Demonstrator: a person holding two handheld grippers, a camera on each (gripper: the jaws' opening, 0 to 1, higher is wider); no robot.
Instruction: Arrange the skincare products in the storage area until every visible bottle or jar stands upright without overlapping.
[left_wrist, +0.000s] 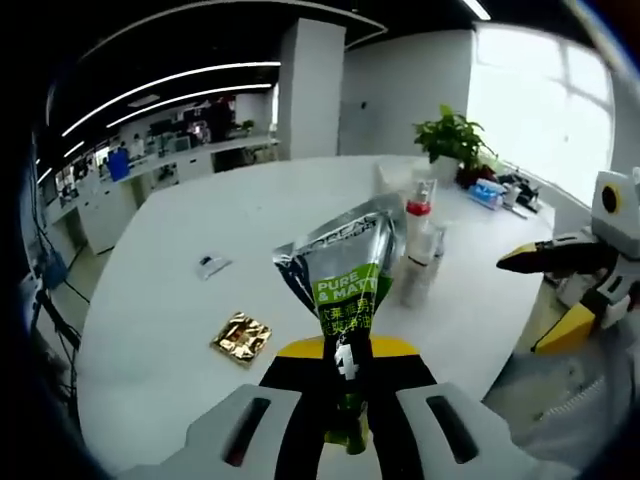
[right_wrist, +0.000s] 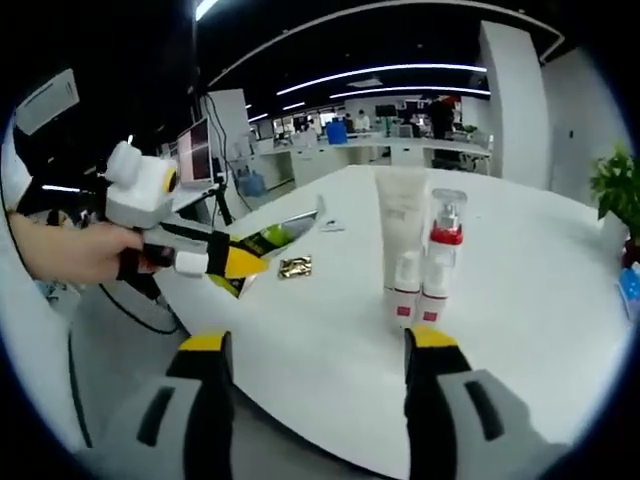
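the left gripper (left_wrist: 345, 385) is pinching a green and silver tube (left_wrist: 345, 275) between its two jaws, and the tube is rising upright from between them, crimped silver end on top, off the white table (left_wrist: 150, 340). in the right gripper view the same left gripper (right_wrist: 235, 263) is coming in from the left, held by a hand (right_wrist: 65, 250), with the tube (right_wrist: 268, 243) slanting out beyond its yellow tips above the table (right_wrist: 320, 350) edge.

the right gripper (right_wrist: 315, 345) is standing with its jaws spread wide and nothing between them. ahead of the gap, toward the right jaw, a group of products is standing upright on the table: a tall white tube (right_wrist: 400, 225), a clear bottle (right_wrist: 443, 250) with a red collar, and a small white bottle (right_wrist: 405, 290) in front, all close together. whether they are touching is not clear.

in the left gripper view this group is sitting just right of the held tube: the clear bottle (left_wrist: 420, 220) with its red collar and the white tube (left_wrist: 432, 265) beside it. a small gold packet (left_wrist: 241, 337) is lying flat on the table left of the left gripper's jaws, and a little clear wrapper (left_wrist: 211, 265) is lying farther out. in the right gripper view the gold packet (right_wrist: 295, 266) is lying just past the left gripper's tips. the right gripper (left_wrist: 570, 300) is showing at the right of the left gripper view, its yellow tips apart. a potted plant (left_wrist: 452, 140) is standing at the table's far side.
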